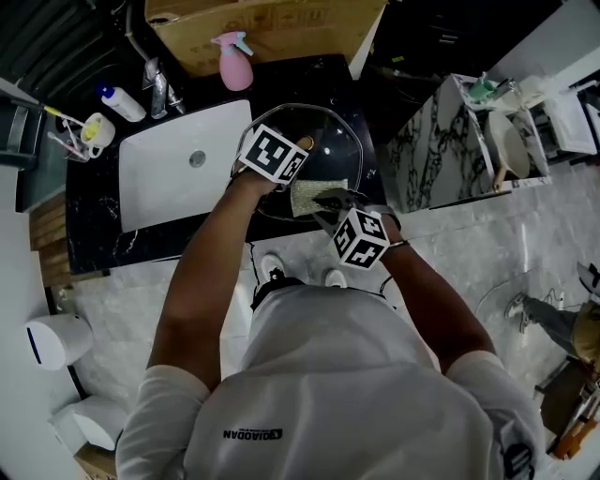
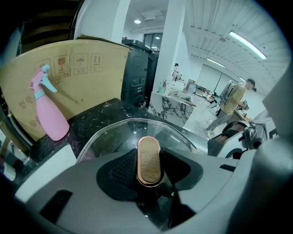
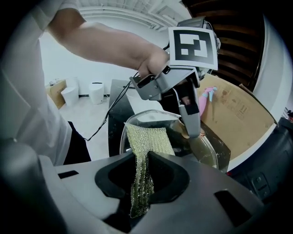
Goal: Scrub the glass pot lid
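Note:
The glass pot lid [image 1: 330, 139] is held over the black counter, right of the sink. My left gripper [image 1: 298, 150] is shut on the lid's oval wooden knob [image 2: 149, 160], with the glass dome [image 2: 114, 135] spreading beyond it. My right gripper [image 1: 328, 199] is shut on a yellow-green mesh scrubbing cloth [image 3: 149, 141]. The cloth [image 1: 307, 197] lies spread over the lid's near part. In the right gripper view the left gripper [image 3: 190, 123] reaches down onto the lid [image 3: 211, 157].
A white sink [image 1: 178, 159] with a faucet [image 1: 157, 89] sits to the left. Behind stand a pink spray bottle [image 1: 234, 61] and a cardboard box [image 1: 272, 23]. A marble-patterned cabinet [image 1: 441, 141] is on the right. A person [image 2: 231, 103] stands far off.

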{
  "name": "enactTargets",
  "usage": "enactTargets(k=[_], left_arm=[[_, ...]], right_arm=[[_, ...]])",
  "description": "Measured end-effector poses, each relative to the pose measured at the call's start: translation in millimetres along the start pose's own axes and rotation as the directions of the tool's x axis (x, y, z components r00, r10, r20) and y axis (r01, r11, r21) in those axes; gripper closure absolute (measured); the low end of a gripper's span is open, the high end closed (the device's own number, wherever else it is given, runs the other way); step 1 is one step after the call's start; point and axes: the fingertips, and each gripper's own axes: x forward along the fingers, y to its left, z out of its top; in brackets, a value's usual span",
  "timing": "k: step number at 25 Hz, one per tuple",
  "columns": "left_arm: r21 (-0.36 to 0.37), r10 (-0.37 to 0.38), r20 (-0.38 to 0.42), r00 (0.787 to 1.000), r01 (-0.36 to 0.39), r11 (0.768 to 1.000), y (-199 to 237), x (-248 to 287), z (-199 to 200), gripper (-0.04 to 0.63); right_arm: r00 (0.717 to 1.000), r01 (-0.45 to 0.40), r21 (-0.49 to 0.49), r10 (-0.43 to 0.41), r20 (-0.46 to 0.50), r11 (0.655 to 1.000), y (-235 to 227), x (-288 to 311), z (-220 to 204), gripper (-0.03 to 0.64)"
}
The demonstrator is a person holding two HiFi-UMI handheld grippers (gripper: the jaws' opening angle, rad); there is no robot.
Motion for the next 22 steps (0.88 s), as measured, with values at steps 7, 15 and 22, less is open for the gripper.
enactTargets(k=[7, 15, 22], left_arm=[[-0.010, 0.004, -0.011, 1.000, -0.004, 1.000, 0.8, 2.5, 0.0, 0.416], [-0.006, 0.016, -0.021, 1.000, -0.016, 1.000, 0.4, 4.2, -0.3, 0.416], [-0.001, 0.037, -0.023, 0.999, -0.037, 0.999, 0.6, 4.8, -1.7, 0.416]], right_arm=[[0.998, -0.045, -0.028, 0.046, 0.041, 0.999, 20.0, -5.1, -7.1, 0.522], [0.996, -0.079, -0.068, 0.082, 0.035, 0.995, 32.7, -10.3, -15.7, 0.522], [0.989, -0.143, -0.071, 0.145, 0.027, 0.987, 44.6, -23.0, -17.0, 0.523]])
